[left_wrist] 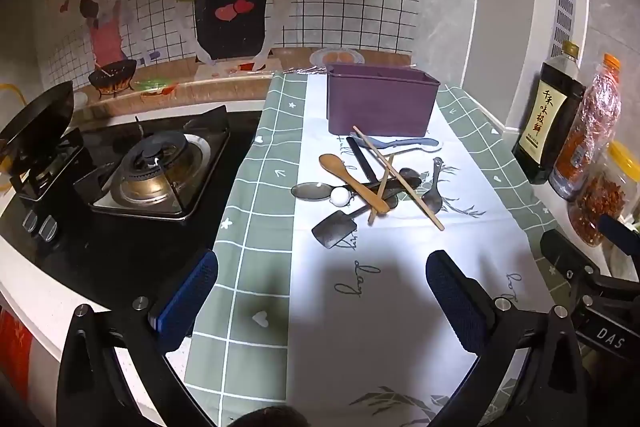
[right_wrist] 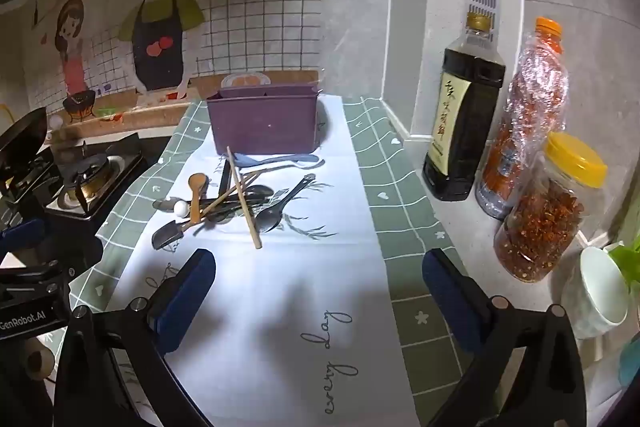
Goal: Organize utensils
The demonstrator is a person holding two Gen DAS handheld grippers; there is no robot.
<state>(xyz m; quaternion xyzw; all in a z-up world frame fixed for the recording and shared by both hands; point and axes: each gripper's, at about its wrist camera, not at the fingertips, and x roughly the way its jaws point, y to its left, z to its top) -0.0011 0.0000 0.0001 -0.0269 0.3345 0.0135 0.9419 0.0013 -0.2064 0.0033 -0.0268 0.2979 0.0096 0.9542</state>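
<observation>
The utensils [left_wrist: 372, 187] lie in a crossed heap at the middle of the left wrist view, on the white strip of a green checked cloth [left_wrist: 256, 187] that covers the worktop; the right wrist view shows the same heap [right_wrist: 232, 199] left of centre. In the pile are a wooden spoon [left_wrist: 352, 179], long chopsticks [left_wrist: 400, 179] laid slantwise over the rest, dark metal spoons, a small dark spatula [left_wrist: 334, 229] at the near edge and a white ball-like piece [left_wrist: 340, 195]. Just behind the heap stands a purple holder box [left_wrist: 380, 101], upright, and only the right wrist view shows the divider inside its rim [right_wrist: 264, 119]. The left gripper [left_wrist: 320, 303] hangs low in its frame, fingers spread wide with nothing between them, well short of the heap; the right gripper [right_wrist: 318, 301] is likewise spread and empty. The left view gives the gas stove [left_wrist: 156, 171] large at middle left, whereas the right view shrinks it to the left edge. A soy sauce bottle [right_wrist: 464, 123], a bottle of chilli flakes [right_wrist: 524, 123] and a yellow-lidded jar [right_wrist: 548, 215] fill the right of the right view, and a white cup [right_wrist: 600, 291] at lower right shows only there.
</observation>
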